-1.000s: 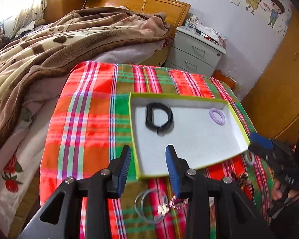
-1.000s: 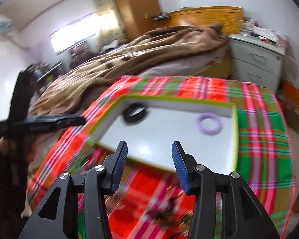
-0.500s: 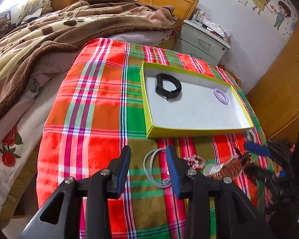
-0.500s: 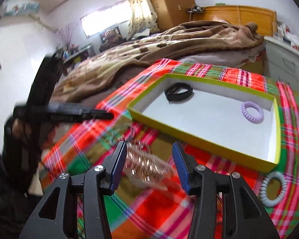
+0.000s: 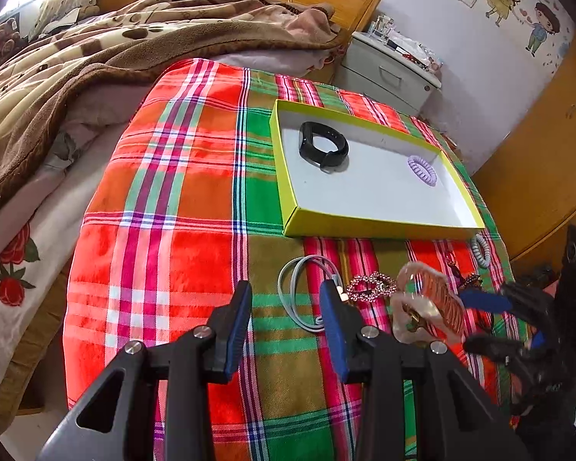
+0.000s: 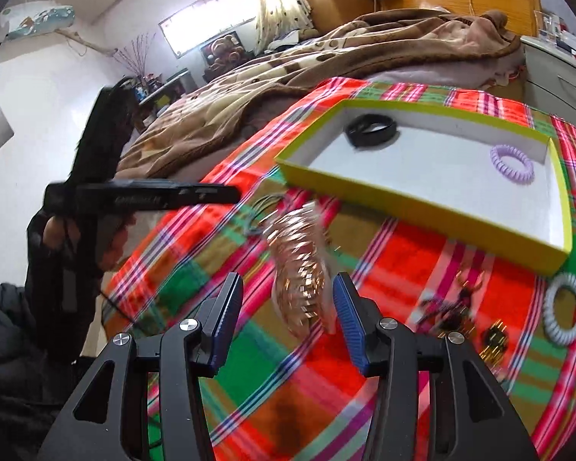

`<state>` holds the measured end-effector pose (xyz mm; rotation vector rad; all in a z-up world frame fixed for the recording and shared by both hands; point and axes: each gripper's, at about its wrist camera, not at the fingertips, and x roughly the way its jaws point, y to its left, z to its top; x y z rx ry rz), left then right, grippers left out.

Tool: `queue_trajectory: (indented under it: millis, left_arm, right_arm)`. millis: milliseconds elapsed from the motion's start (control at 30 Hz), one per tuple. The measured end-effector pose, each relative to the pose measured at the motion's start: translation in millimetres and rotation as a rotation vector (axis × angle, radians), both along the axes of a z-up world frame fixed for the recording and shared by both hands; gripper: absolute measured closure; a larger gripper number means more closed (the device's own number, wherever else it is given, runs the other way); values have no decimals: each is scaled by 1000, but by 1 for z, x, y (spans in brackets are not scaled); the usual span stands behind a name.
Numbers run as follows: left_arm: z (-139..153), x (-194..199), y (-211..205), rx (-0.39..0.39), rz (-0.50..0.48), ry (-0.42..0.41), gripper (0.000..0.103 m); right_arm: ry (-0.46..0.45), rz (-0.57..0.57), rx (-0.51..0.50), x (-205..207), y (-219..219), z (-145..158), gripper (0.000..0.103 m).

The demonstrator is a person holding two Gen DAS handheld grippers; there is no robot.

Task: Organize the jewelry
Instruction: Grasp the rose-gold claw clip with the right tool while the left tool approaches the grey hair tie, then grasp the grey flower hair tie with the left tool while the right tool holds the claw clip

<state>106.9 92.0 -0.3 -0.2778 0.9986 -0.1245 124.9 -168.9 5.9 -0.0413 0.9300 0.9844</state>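
Note:
A yellow-green box [image 5: 364, 226] with a white floor lies on the plaid cloth and holds a black wristband [image 5: 322, 146] and a purple coil hair tie [image 5: 422, 169]. In front of it, my left gripper [image 5: 286, 292] hangs open over a grey cord loop [image 5: 299, 292], with a rhinestone piece [image 5: 370, 286] just to its right. My right gripper [image 6: 288, 284] has its jaws opening, and a pinkish translucent hair claw [image 6: 299, 280] stands between them. The claw is close to the right pad and has a gap on the left side.
A white coil hair tie [image 6: 564, 313] and dark small jewellery [image 6: 453, 307] lie right of the claw, in front of the box. A bed with a brown blanket [image 5: 96, 57] adjoins the cloth at the left and far side. A grey nightstand [image 5: 388, 73] stands behind.
Both grippers have drawn back from over the box and sunk toward the loose jewellery in front of it. The hair claw now stands between the right jaws.

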Motion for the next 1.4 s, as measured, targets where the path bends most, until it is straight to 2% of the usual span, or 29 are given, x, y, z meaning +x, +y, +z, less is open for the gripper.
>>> queue_trajectory:
  millis: [167,333,433,533,600,667,767,967,1133,1300,1400]
  left_arm:
    - [-2,-2,2,-1,6,5,65]
    - [-6,-6,5,-10,15,13,65]
    - [-9,-10,7,-11,16,11,57]
    - [-13,-12,10,-39,17,20,57]
    - [-14,-13,10,-34,16,24,57]
    - [-15,-14,10,-27,13,28,57]
    - [-16,-12,8,-27,9,34,57]
    - [-15,-10,0,9,-6,33,57]
    - [-10,-10,-18,48,-63,10,57]
    - [-10,-5,-37,43,-132,6,57]
    - [-12,-1,-47,87,-147,3,57]
  right_arm:
    - [-99,-99,-120,-11,14,-2,53]
    - [-128,-186,-164,-14,29,-8,47]
    - [-160,-218,-207,-16,37,-9,47]
    - [-134,-253,-240,-11,40,-14,47]
    - [-103,-263,-222,-8,37,-18,47]
    - [-109,-290,-221,-9,34,-19,47]
    - [-98,-315,-197,-9,30,-20,65]
    - [-109,-372,-159,-12,21,-17,66]
    - [-116,-438,-119,-12,9,-11,66]
    - [-111,-482,-93,-14,-4,-9,66]
    - [-110,-497,-78,-16,-11,-7,66]
